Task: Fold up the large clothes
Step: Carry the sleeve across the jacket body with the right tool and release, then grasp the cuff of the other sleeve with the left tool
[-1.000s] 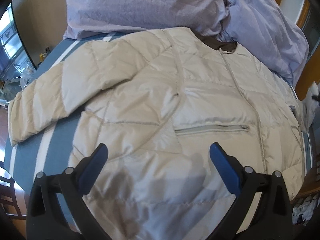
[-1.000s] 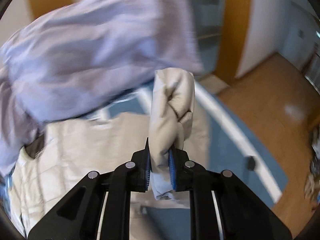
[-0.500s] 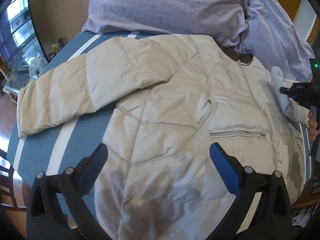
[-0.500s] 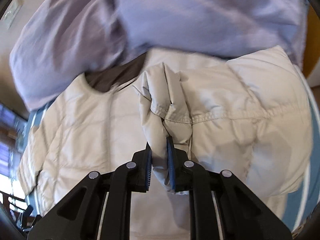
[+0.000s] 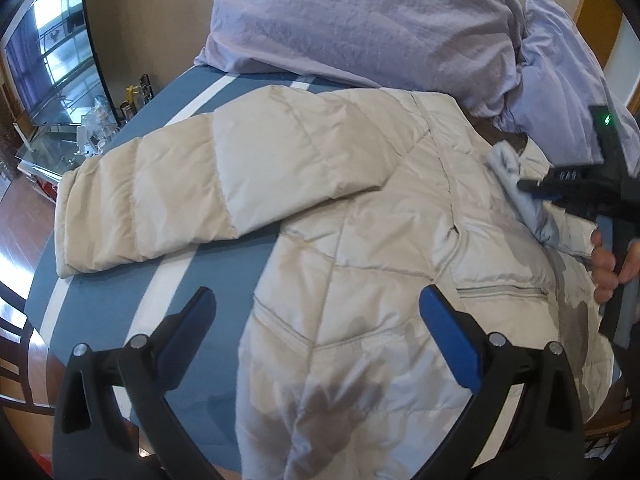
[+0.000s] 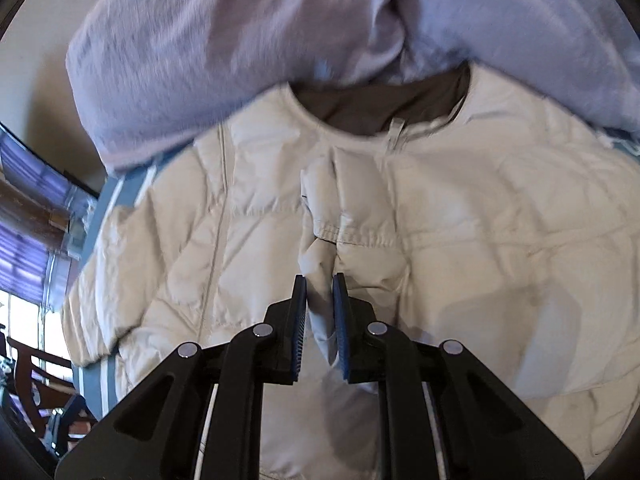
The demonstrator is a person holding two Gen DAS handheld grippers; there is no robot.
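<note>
One cream quilted puffer jacket point(image 5: 360, 248), stitched in diagonal panels, dark brown collar lining, one zipped chest pocket; lies front-up across the bed, collar toward the pillows. One sleeve point(image 5: 160, 200) extends flat to the left; the other sleeve's cuff point(image 6: 324, 240) is carried over the chest.

Two lavender crinkled-cotton pillows point(image 5: 360, 20), soft and rumpled, at the head of the bed, touching the collar.

One blue bedcover with white stripes point(image 5: 120, 312), smooth.

Two black grippers with blue pads. Left gripper point(image 5: 316, 320): fingers spread wide, nothing between them, above the jacket's hem. Right gripper point(image 6: 320, 304): fingers pinched on the cuff, one hand point(image 5: 608, 264) on its handle.

Room: beige wall, reddish wood floor, large window and cluttered glass shelf at left.
</note>
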